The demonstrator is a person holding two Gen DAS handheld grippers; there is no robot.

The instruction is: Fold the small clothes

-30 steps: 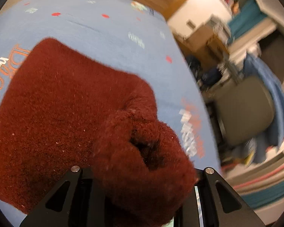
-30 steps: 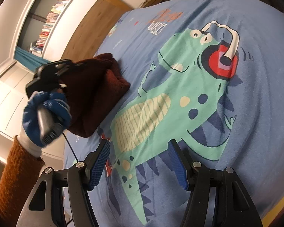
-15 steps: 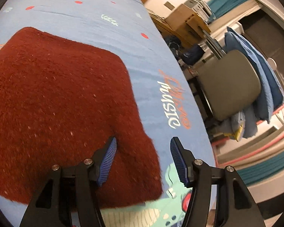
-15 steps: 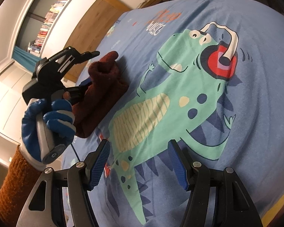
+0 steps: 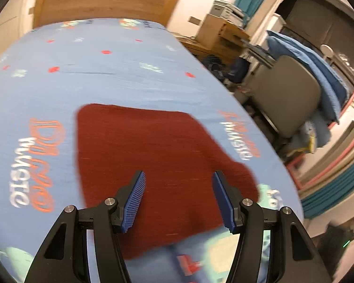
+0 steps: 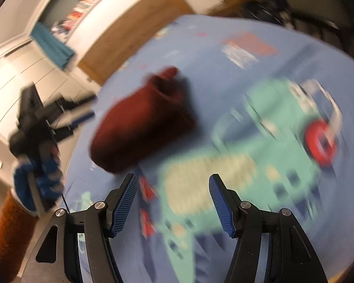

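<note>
Between the two spread fingers of the left gripper (image 5: 178, 198) lies nothing held; the fingers are released, and just beyond and below their blue pads (image 5: 134, 202) one dark red garment (image 5: 151, 155) rests flat on the blue bedspread (image 5: 111, 75), folded into a roughly square shape. To the left of the fingers the bedspread carries printed orange and white letters (image 5: 35, 162), and a second such print is to the right of the garment. Farther past the fingertips stands one wooden headboard (image 5: 106, 0), and to the far right one grey chair (image 5: 288, 101) with blue cloth over it. In the right wrist view, which is blurred, the right gripper (image 6: 173, 202) also has its fingers apart and empty, above the one green dinosaur print (image 6: 259, 146). The garment (image 6: 144, 127) lies beyond the left finger, well apart from it, and further left the gloved hand (image 6: 35, 184) holds the other gripper (image 6: 80, 120). No containers appear in either view.
</note>
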